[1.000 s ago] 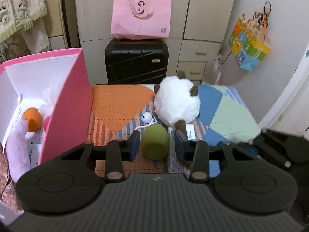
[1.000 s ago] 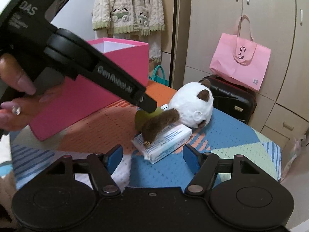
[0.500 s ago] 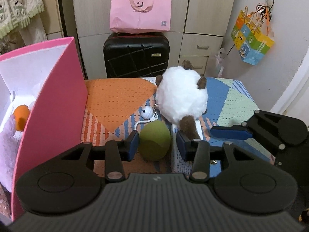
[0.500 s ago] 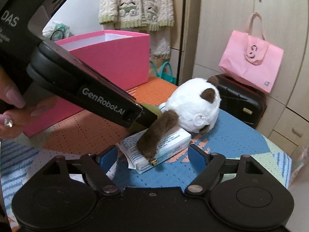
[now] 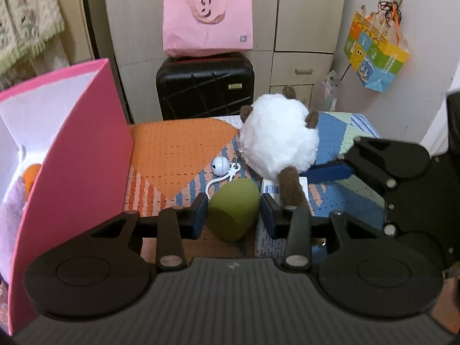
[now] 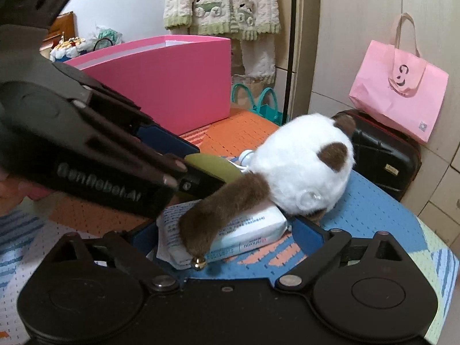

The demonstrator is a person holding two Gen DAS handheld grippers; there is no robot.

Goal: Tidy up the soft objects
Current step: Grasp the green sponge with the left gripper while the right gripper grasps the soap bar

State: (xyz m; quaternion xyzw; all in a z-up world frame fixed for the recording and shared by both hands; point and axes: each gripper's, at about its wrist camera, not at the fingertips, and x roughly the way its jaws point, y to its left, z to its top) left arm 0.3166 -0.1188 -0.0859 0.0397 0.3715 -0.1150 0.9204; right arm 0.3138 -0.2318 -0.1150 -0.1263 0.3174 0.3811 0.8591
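A green egg-shaped sponge (image 5: 233,210) lies on the patterned table cloth (image 5: 178,149) between the open fingers of my left gripper (image 5: 233,214), which do not squeeze it. A white plush with brown ears and tail (image 5: 279,141) rests partly on a white tissue pack (image 6: 230,230). My right gripper (image 6: 224,234) is open around the pack and the plush's brown tail (image 6: 212,212). The sponge also shows in the right wrist view (image 6: 212,166), behind the left gripper. A pink box (image 5: 72,178) stands at the left with a purple plush (image 5: 11,215) and an orange ball (image 5: 31,172) inside.
A small white bell with a white clip (image 5: 220,166) lies on the cloth behind the sponge. Beyond the table stand a black suitcase (image 5: 205,86) with a pink bag (image 5: 207,20) on it, and cabinets. A colourful bag (image 5: 373,57) hangs on the right wall.
My right gripper has moved forward until its fingers flank the tissue pack and the plush's tail. My left gripper has closed in around the green sponge and stayed open.
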